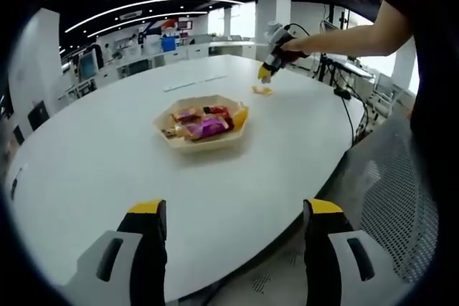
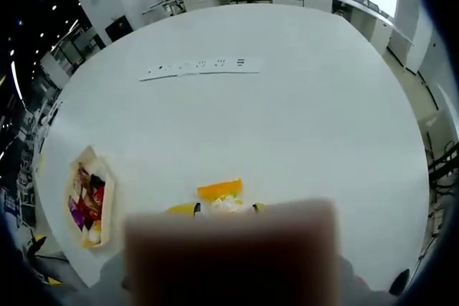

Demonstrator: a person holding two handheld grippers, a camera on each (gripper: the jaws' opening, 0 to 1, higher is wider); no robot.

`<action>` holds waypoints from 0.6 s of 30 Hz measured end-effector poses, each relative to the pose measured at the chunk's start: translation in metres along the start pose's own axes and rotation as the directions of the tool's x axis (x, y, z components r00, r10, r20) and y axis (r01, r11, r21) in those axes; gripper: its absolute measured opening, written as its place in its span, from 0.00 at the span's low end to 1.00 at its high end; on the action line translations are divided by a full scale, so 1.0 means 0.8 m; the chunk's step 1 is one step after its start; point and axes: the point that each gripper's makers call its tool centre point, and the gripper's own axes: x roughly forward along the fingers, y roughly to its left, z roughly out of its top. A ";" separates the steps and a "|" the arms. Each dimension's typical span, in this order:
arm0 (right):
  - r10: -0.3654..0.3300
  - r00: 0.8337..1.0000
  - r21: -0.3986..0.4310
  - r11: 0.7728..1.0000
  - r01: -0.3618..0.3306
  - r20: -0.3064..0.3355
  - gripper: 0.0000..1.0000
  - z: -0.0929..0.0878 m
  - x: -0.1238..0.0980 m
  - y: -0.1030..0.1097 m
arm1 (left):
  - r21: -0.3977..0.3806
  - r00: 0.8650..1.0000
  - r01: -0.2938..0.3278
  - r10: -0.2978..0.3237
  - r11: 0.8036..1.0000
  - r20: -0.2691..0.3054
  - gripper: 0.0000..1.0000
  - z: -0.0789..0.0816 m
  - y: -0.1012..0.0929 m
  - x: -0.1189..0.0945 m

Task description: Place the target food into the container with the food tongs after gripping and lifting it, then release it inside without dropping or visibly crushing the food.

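Observation:
A small orange-yellow food packet [image 1: 262, 91] [image 2: 220, 193] lies on the white table, to the right of the container. The container is a light wooden bowl [image 1: 231, 136] [image 2: 108, 214] with angled sides, holding several snack packets. A person's hand holds my right gripper [image 1: 266, 72] [image 2: 221, 209] just over the orange packet. Its yellow fingertips [image 2: 183, 209] stand apart on either side of the packet, and most of the jaws is hidden. My left gripper [image 1: 235, 231] hangs wide open over the table's near edge, well short of the bowl, with nothing between its jaws.
The round white table [image 1: 107, 155] [image 2: 315, 120] has much bare surface. A white paper strip with marks [image 2: 201, 67] [image 1: 190, 84] lies beyond the bowl. A mesh chair [image 1: 401, 206] stands at the table's right edge. Desks and pillars fill the office behind.

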 end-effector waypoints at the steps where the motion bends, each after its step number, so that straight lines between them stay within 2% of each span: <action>1: 0.000 1.000 0.001 1.000 0.000 0.000 0.28 0.000 0.001 -0.001 | -0.001 1.000 -0.002 0.002 1.000 -0.001 0.75 0.000 0.000 0.000; 11: 0.019 1.000 -0.010 1.000 -0.020 -0.018 0.29 0.000 0.019 0.004 | -0.013 1.000 -0.001 0.001 1.000 -0.010 0.76 -0.001 -0.002 0.000; 18: 0.020 0.999 0.003 1.000 -0.020 -0.045 0.29 -0.009 0.036 0.002 | -0.024 1.000 0.004 -0.004 1.000 -0.008 0.78 0.000 -0.002 0.000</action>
